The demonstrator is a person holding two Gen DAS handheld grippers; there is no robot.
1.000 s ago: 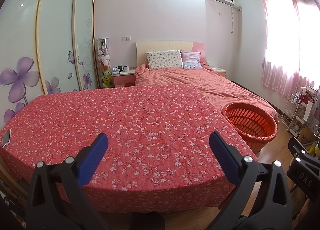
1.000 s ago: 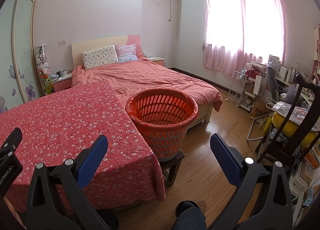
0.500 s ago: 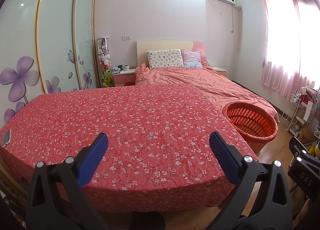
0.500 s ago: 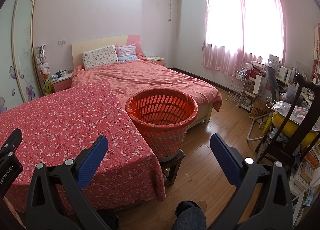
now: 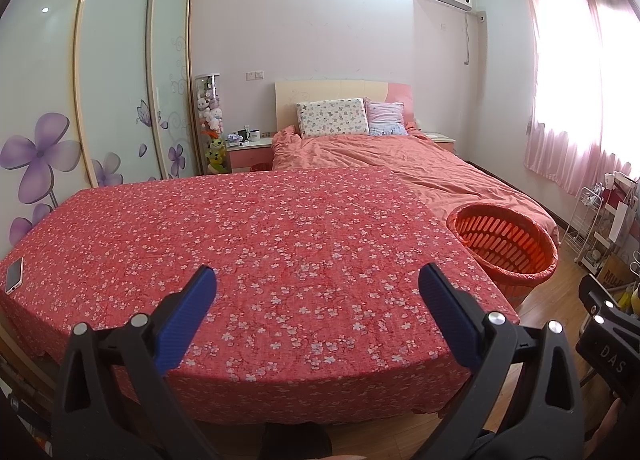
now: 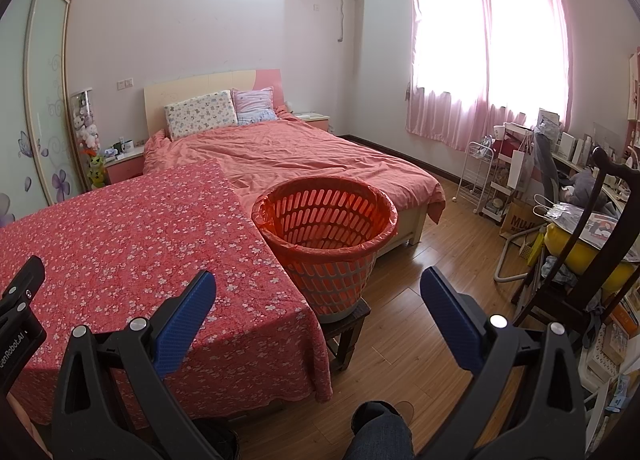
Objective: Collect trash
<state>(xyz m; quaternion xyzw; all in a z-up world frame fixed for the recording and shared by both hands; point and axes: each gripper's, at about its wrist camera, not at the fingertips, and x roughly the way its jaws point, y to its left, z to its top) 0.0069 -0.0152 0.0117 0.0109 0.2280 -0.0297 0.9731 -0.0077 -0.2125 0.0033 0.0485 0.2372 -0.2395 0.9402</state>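
Observation:
An orange slotted basket (image 6: 326,219) lined with an orange bag stands on a small dark stool (image 6: 348,324) at the table's right end; the left wrist view shows the same basket (image 5: 506,246) at the right. No loose trash shows on the red floral tablecloth (image 5: 256,244). My left gripper (image 5: 318,284) hangs open above the table's near edge, nothing between its blue pads. My right gripper (image 6: 318,286) is open too, above the table's right corner, a little short of the basket. Part of the other gripper's body appears at each view's edge.
A phone (image 5: 14,275) lies at the table's left edge. Behind the table is a bed (image 6: 304,159) with a pink cover. A dark wooden chair (image 6: 580,260), a white wire rack (image 6: 478,175) and cluttered shelves fill the right side. Wooden floor (image 6: 420,300) lies between; a person's knee (image 6: 380,432) shows below.
The left wrist view has shifted very slightly; the basket sits a touch lower and further right in it. Both grippers stay open and hold nothing.

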